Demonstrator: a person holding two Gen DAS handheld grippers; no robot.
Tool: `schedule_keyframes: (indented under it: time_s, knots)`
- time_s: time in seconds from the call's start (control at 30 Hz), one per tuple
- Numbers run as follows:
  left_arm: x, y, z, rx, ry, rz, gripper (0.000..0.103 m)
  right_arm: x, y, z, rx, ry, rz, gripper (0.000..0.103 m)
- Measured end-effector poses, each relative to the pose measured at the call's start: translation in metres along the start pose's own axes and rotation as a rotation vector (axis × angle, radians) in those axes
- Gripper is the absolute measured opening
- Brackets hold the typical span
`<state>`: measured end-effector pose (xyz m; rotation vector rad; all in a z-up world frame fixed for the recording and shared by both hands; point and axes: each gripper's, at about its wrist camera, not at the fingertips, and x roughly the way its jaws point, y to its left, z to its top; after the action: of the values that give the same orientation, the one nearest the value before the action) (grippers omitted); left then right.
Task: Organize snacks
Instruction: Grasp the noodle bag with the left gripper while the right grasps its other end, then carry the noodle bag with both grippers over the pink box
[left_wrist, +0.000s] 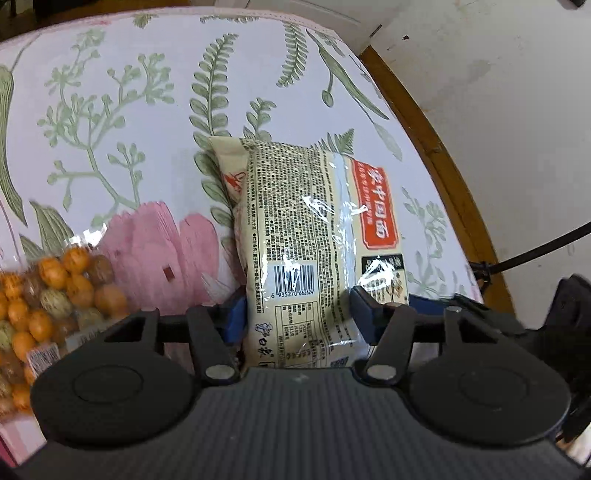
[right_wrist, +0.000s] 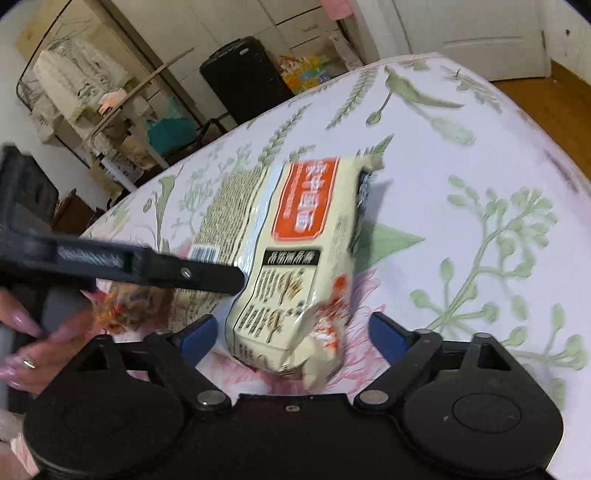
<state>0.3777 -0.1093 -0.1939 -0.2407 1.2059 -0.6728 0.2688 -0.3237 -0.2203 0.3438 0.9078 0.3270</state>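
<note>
Gripping the noodle packet (left_wrist: 314, 236) with the left gripper (left_wrist: 297, 314): both blue pads (left_wrist: 236, 317) press into its near end, wrapper dented between them. Packet is cream with a red label and a barcode, near end raised, far end toward the floral tablecloth (left_wrist: 129, 110). Whether the far end touches the cloth I can't tell.

Right gripper (right_wrist: 291, 332) stands wide apart, blue pads (right_wrist: 197, 334) clear of the packet's crumpled corner on both sides; nothing clamped. Right wrist view is motion-blurred, so label text is unreadable there.

Left gripper's black finger crosses the right wrist view from the left and lands on the packet's side. Person's hand (right_wrist: 40, 343) at the left edge, cut off by the frame, holding that gripper's handle.

Bag of round snacks (left_wrist: 48, 288), orange and pale balls in clear film, lies on the cloth left of the packet; cut off at the frame edge and partly hidden behind the gripper body. In the right wrist view it's probably the orange smear under the black finger, too blurred to confirm.

Table's wooden rim (left_wrist: 424, 122) shows at right.
</note>
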Motion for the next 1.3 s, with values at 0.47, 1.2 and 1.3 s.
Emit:
schedule_keyframes:
  time_s: [0.47,1.2,1.3]
  knots:
    - [-0.001,-0.003,-0.007,-0.004,-0.037,0.003,0.058,0.014,0.023,-0.003,-0.192,0.019,-0.073,0.103]
    - [-0.068,-0.039,-0.067,-0.036,0.034,0.125,0.067,-0.037,0.090,-0.028,-0.191,0.188,-0.085,0.103]
    - [-0.088,-0.043,-0.082,-0.034,0.034,0.138,0.067,-0.050,0.109,-0.038,-0.210,0.181,-0.083,0.103]
